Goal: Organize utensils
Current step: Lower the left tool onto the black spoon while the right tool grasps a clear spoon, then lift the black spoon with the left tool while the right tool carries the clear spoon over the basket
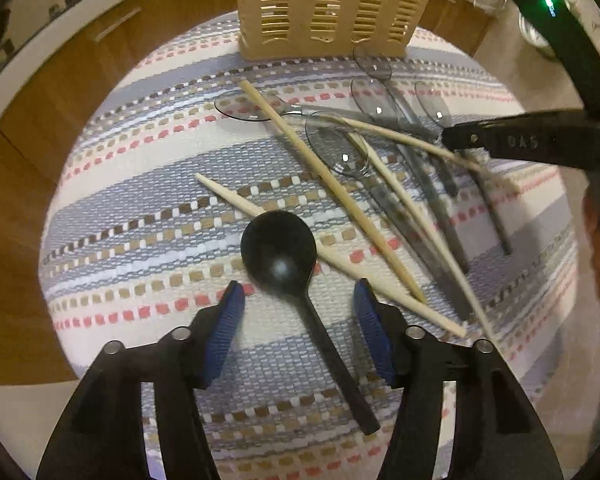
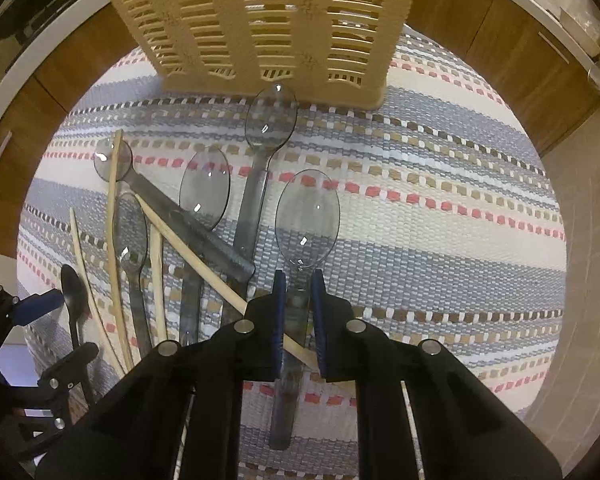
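Note:
A black spoon (image 1: 280,256) lies on the striped mat, its handle running between the blue pads of my open left gripper (image 1: 298,300). Several clear grey spoons (image 1: 338,148) and wooden chopsticks (image 1: 332,188) lie crossed to its right. In the right wrist view my right gripper (image 2: 298,280) is closed on the handle of a clear spoon (image 2: 307,220), with a chopstick (image 2: 204,260) passing under the jaws. A beige slotted utensil basket (image 2: 268,20) stands at the mat's far edge; it also shows in the left wrist view (image 1: 324,4).
The striped woven mat (image 2: 440,220) covers a round surface above wooden cabinets (image 1: 40,92). The right gripper's arm (image 1: 532,140) shows at the right of the left wrist view. The left gripper (image 2: 40,304) shows at the left of the right wrist view.

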The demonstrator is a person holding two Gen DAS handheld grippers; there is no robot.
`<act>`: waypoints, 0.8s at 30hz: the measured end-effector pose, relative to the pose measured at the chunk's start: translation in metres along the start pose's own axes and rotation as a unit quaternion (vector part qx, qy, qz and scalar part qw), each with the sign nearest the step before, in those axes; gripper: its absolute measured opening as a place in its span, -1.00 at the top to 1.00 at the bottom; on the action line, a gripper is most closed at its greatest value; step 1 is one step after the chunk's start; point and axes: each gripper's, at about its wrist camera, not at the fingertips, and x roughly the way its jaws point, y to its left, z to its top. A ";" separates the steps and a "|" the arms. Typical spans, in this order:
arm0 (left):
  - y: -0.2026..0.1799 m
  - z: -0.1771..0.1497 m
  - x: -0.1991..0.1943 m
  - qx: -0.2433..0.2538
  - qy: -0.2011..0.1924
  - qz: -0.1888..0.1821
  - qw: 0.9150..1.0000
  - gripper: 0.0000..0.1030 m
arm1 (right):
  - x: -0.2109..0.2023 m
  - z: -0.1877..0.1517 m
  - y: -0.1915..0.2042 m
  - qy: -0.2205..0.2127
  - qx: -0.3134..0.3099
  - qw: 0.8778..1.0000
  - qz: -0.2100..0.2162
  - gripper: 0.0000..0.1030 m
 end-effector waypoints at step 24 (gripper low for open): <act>0.019 0.040 -0.109 -0.021 -0.368 -0.071 0.927 0.92 | -0.119 -0.042 -0.003 -0.315 -0.006 0.948 0.048 0.80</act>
